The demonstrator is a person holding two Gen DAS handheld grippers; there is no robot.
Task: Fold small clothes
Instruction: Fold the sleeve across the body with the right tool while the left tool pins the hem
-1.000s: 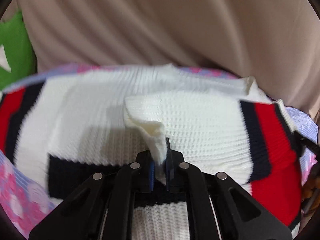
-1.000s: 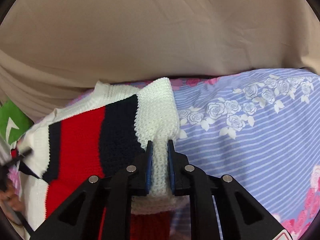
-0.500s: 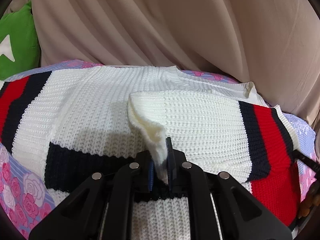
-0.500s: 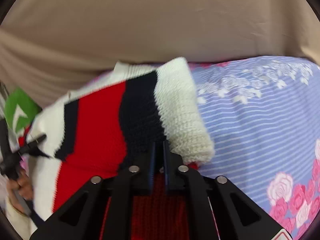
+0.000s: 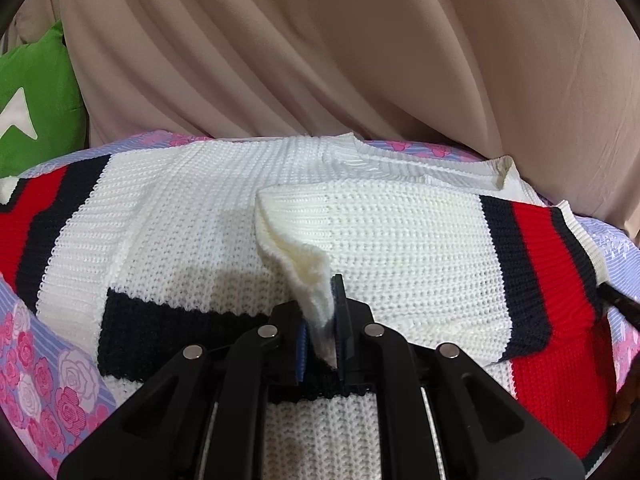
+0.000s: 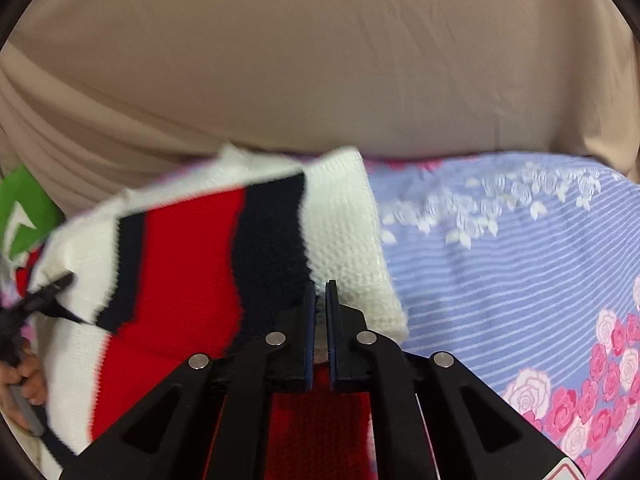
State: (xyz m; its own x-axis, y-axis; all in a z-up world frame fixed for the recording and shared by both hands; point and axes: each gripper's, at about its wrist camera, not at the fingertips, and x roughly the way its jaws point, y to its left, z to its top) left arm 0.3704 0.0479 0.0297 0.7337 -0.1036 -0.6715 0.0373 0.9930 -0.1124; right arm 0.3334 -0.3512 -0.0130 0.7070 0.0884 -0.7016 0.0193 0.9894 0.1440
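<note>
A small white knit sweater (image 5: 192, 236) with red and navy stripes lies spread on the bed. Its right sleeve (image 5: 400, 240) is folded across the chest. My left gripper (image 5: 320, 334) is shut on the white cuff of that sleeve, just above the sweater's navy band. In the right wrist view the sweater's striped fold (image 6: 192, 264) lies left of and beneath my right gripper (image 6: 319, 320). Its jaws stand nearly closed with a thin gap and nothing visibly pinched between the tips.
The bed sheet (image 6: 500, 264) is blue-striped with pink and white roses. A beige curtain (image 5: 340, 48) hangs close behind the bed. A green cushion (image 5: 32, 100) sits at the far left. A hand (image 6: 24, 380) shows at the left edge.
The left gripper kept hold of the cuff and barely moved. The right gripper, shut on the white fold a second ago, has come off it and now sits over the red and navy stripes.
</note>
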